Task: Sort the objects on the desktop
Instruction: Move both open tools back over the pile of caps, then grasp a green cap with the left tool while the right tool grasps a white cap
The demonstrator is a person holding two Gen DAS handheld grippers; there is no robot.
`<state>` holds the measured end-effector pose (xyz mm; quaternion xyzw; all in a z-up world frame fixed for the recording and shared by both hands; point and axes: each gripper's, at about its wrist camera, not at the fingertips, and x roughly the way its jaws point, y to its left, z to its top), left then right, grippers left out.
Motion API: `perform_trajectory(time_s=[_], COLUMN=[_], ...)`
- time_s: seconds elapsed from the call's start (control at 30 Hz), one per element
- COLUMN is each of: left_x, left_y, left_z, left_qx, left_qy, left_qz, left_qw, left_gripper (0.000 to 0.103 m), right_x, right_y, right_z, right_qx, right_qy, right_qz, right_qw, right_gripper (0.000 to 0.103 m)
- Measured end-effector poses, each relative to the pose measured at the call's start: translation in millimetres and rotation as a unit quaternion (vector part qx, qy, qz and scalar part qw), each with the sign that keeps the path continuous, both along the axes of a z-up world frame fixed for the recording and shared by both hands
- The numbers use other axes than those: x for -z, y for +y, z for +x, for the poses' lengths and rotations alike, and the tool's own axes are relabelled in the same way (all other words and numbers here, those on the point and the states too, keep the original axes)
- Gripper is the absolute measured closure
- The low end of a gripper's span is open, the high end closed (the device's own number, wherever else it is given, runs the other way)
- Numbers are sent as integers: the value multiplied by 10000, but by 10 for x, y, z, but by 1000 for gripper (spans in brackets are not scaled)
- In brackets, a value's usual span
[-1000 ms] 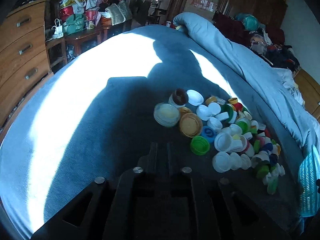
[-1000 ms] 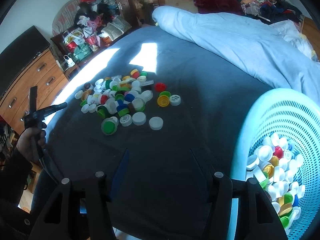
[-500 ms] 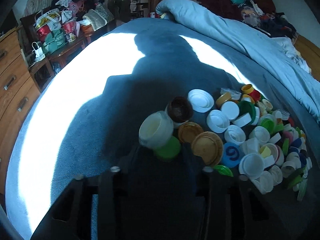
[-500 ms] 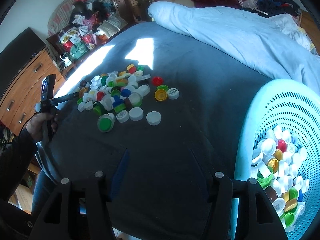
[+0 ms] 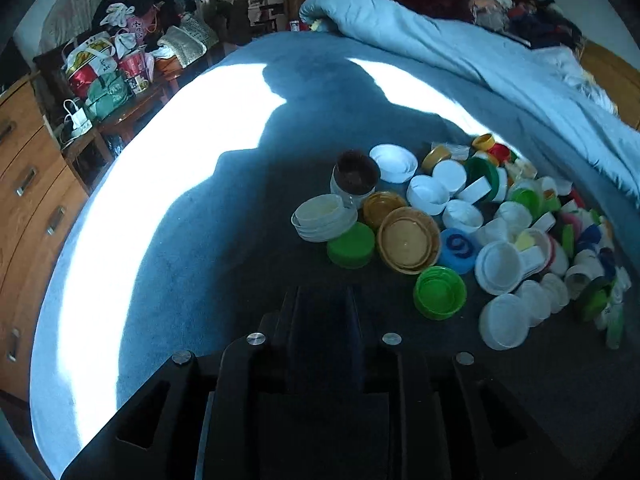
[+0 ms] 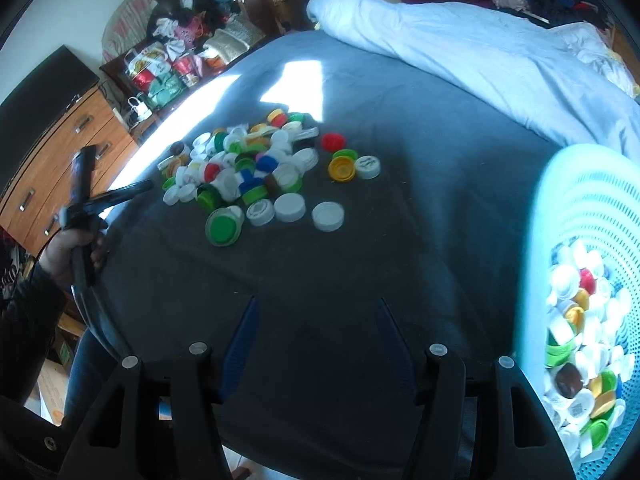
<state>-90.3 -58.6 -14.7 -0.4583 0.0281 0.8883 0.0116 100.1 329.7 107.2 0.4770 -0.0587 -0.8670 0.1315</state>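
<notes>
left fingers (image 5: 322, 300): narrow, pressed together, holding nothing, just short of green cap (image 5: 351, 245)
right fingers (image 6: 316, 320): wide apart, nothing between, above bed (image 6: 420, 184)
caps pile (image 6: 240, 168): loose on bed, well ahead-left
basket (image 6: 576, 216): right edge, part-filled with caps

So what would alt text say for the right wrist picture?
A pile of colourful caps lies on a grey bedspread, with a pale blue basket of caps at the right. The open right tool hangs over bare bedspread; the left tool reaches towards the pile.
</notes>
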Motion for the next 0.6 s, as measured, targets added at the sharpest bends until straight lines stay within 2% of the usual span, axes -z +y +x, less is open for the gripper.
perform_trajectory(time_s=[0.07, 0.2, 0.37, 0.53, 0.57, 0.6], left_x=[15, 5, 11, 43, 42, 41], left_y=[11, 55, 29, 91, 93, 87], left_z=[-101, -200, -230, -263, -259, -250], left_qx=[93, 485, 425, 473, 477, 476], left_qy=[26, 16, 80, 86, 81, 97], left_qz=[-96, 210, 385, 267, 283, 316], left_qw=[9999, 9986, 9983, 9985, 9984, 9983], left_gripper=[80, 72, 67, 65, 68, 76], right_x=[18, 80, 165, 208, 225, 235], right_y=[-3, 32, -31, -108, -115, -118], right_z=[-18, -59, -130, -271, -313, -362], right_qx=[14, 102, 50, 1, 12, 31], right_qy=[-19, -103, -200, -112, -97, -72], right_qz=[15, 46, 59, 74, 67, 51], right_qw=[10000, 9999, 9998, 9999, 9999, 10000], right_gripper=[37, 37, 37, 35, 35, 35])
